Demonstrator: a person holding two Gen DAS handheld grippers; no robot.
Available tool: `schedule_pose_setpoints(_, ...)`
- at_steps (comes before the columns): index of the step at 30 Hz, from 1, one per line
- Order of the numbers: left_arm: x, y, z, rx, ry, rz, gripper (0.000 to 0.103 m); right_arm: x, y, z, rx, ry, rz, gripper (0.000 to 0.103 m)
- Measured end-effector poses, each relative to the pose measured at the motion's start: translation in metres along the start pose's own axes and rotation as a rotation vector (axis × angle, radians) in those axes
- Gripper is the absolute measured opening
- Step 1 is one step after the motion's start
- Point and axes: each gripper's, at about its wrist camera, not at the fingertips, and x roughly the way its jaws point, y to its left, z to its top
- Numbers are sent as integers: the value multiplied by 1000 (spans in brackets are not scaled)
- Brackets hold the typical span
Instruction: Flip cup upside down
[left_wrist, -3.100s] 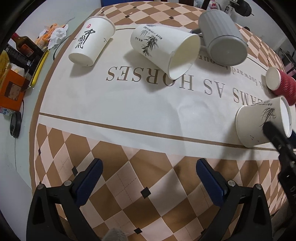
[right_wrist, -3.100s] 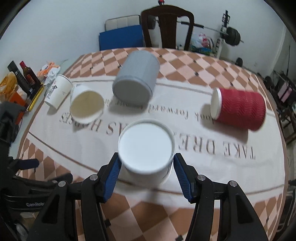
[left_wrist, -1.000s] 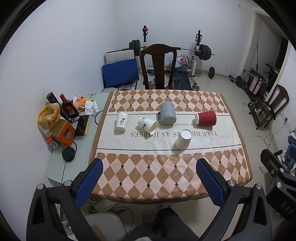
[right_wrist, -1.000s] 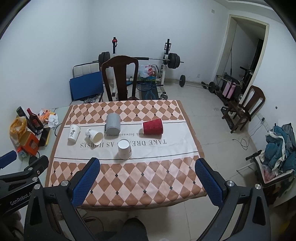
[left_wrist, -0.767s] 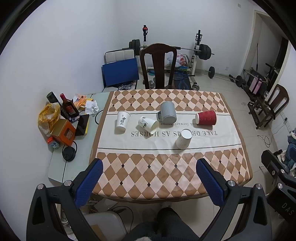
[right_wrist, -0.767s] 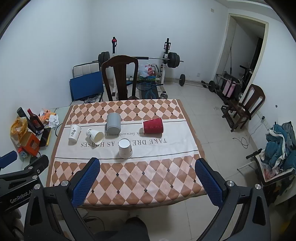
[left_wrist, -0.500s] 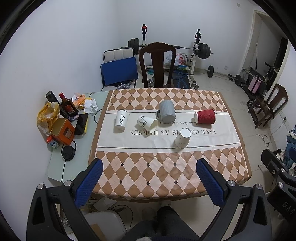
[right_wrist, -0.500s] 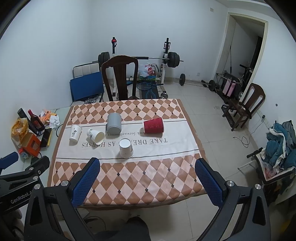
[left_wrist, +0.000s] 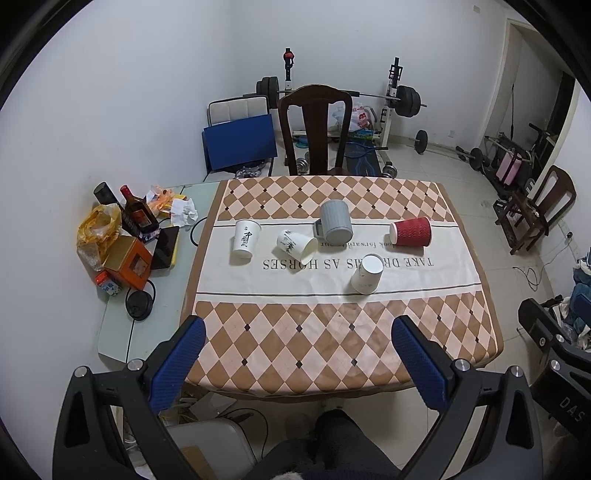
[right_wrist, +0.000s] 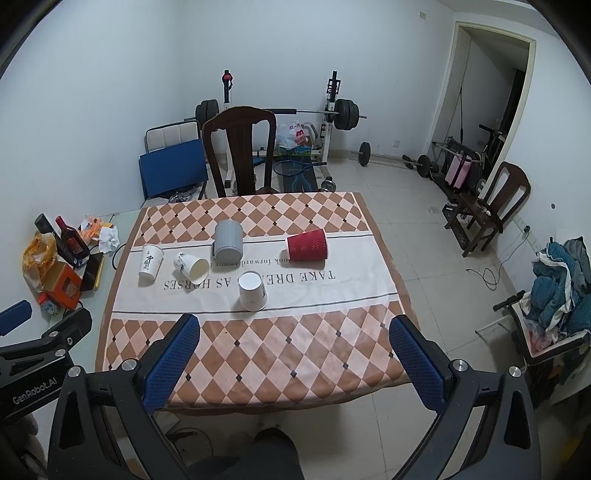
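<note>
Down at 6 o'clock in each wrist view you get the blue-padded fingers, and both the left gripper (left_wrist: 297, 354) and right gripper (right_wrist: 293, 352) are spread wide with nothing between the pads, held high and well back from the table (left_wrist: 332, 354).

Hard-to-see stuff: the right gripper's body is cut off at the 4 o'clock edge of the left view, and the left one pokes in at 8 o'clock of the right view with only part of its label readable. The print on the cups is too small to read. My own legs are mostly cropped at 6 o'clock.

Compared with half a second ago, basically nothing changed, the cups sit exactly where they were. Three seconds back the right gripper was right down on the white paper cup (right_wrist: 252, 290), pads either side of it, so both tools have pulled way up since.

That cup now stands base-up, rim on the cloth, near the dark line of the white band, roughly 12 o'clock from the right gripper and slightly toward 1 o'clock from the left. Beyond it a second white cup (left_wrist: 296, 246), the grey mug (left_wrist: 335, 226) and the red cup (left_wrist: 410, 231) lie on their sides; the calligraphy cup (left_wrist: 245, 239) at the left end stands on the cloth, wider end up.
</note>
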Motion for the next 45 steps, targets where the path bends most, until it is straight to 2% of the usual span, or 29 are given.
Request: schedule_pose_setpoints(45,-6,0,8,-2,16,-6,103,-6,-14,1,-1,16,-1,103)
